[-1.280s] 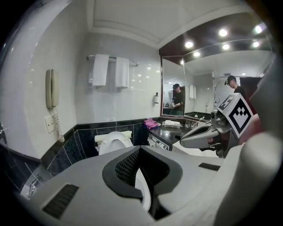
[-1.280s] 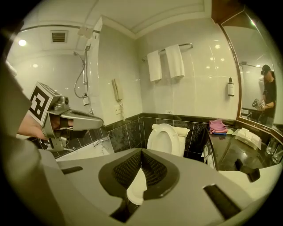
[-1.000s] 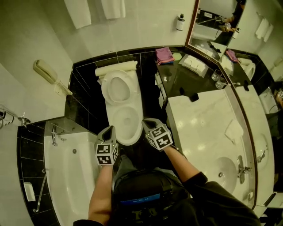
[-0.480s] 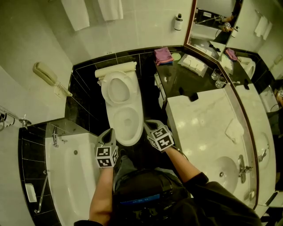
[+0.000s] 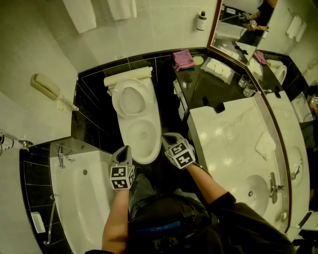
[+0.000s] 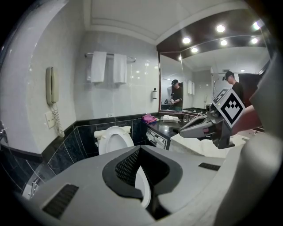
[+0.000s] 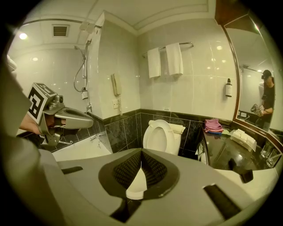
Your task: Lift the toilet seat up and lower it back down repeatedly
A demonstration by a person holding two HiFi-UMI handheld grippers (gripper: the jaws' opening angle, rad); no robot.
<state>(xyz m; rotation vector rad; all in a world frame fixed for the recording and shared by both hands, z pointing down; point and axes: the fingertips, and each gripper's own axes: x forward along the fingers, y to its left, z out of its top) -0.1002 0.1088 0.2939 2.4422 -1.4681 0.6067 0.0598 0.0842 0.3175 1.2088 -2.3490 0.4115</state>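
Overhead view of a bathroom, with a person's two bare forearms reaching forward at the bottom. Each hand holds a grey gripper topped by a marker cube. The left gripper has its jaws together with nothing clamped; its tip hovers just beside the front left edge of the toilet bowl, and contact cannot be told. The right gripper also has its jaws closed and empty, and it sits near the bowl's front right edge. In each gripper view, a sliver of white bowl shows past the closed dark pads.

A white bathtub lies to the left of the person, and a pale counter with a sink runs along the right.

Beyond the bowl, the toilet seat stands raised, leaning back toward the black-tiled wall. A rolled white towel lies just behind it. Farther right, a pink cloth rests on the dark part of the counter. A wall phone hangs on the left wall, two white towels hang above the toilet, and a mirror fills the far right corner.
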